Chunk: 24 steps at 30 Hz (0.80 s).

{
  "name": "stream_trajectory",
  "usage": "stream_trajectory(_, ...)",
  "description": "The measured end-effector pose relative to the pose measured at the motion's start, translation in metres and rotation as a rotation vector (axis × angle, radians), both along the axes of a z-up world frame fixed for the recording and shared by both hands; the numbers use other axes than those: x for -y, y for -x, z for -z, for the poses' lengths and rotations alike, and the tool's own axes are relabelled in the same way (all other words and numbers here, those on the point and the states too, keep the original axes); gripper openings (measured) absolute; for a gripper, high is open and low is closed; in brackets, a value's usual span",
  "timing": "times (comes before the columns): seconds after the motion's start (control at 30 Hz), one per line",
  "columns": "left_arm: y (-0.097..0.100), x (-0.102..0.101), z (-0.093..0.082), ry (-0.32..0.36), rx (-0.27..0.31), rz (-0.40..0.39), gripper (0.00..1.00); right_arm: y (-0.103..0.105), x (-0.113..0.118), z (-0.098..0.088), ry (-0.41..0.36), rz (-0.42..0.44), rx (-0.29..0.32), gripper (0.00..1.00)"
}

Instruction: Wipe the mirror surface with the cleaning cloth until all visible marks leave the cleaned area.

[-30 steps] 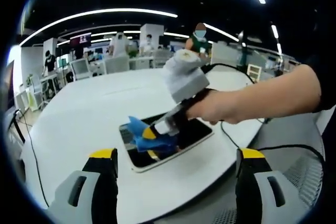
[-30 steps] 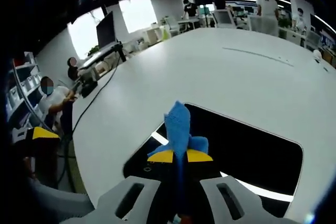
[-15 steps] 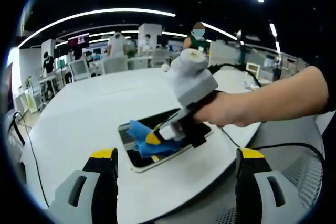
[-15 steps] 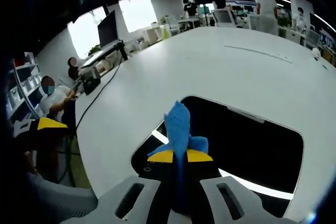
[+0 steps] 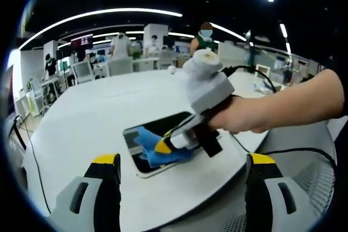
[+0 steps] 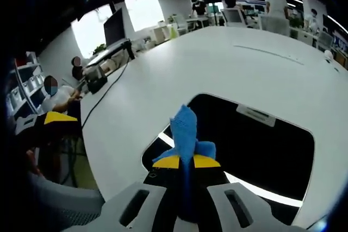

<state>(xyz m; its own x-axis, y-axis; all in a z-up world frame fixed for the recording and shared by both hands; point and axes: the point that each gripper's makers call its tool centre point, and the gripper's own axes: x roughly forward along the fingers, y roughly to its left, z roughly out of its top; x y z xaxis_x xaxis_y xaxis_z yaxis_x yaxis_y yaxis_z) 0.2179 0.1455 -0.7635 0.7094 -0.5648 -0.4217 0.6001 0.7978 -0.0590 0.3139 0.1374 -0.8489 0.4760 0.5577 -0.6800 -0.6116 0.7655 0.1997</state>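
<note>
A flat rectangular mirror (image 5: 147, 134) with a white rim lies on the round white table (image 5: 87, 118). In the left gripper view, a person's hand holds my right gripper (image 5: 163, 148) over the mirror's near edge, shut on a blue cleaning cloth (image 5: 152, 148) that rests on the glass. In the right gripper view the blue cloth (image 6: 186, 134) stands up between the shut yellow-tipped jaws of my right gripper (image 6: 186, 161), with the dark mirror (image 6: 261, 145) beyond. My left gripper (image 5: 182, 161) is open, its jaws wide apart in front of the table edge, holding nothing.
A black cable (image 5: 255, 80) trails across the table behind the hand. A monitor (image 6: 114, 28) and a cable (image 6: 103, 107) are at the table's far side. People, desks and chairs fill the office behind. A mesh chair (image 5: 315, 180) is at the lower right.
The right gripper with the cloth has slid toward the mirror's near edge and slightly rightward in the left gripper view. The left gripper has stayed open and still.
</note>
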Motion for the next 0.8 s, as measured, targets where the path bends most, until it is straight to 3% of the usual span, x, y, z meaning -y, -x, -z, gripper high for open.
stream_trajectory(0.4, 0.000, 0.000, -0.001, 0.011, 0.002, -0.011, 0.96, 0.015, 0.001, 0.000, -0.006, -0.014, -0.006, 0.01)
stream_trajectory(0.8, 0.000, -0.001, 0.000, 0.004, 0.003, -0.013, 0.94, 0.014, 0.001, 0.000, -0.004, -0.022, 0.011, 0.01)
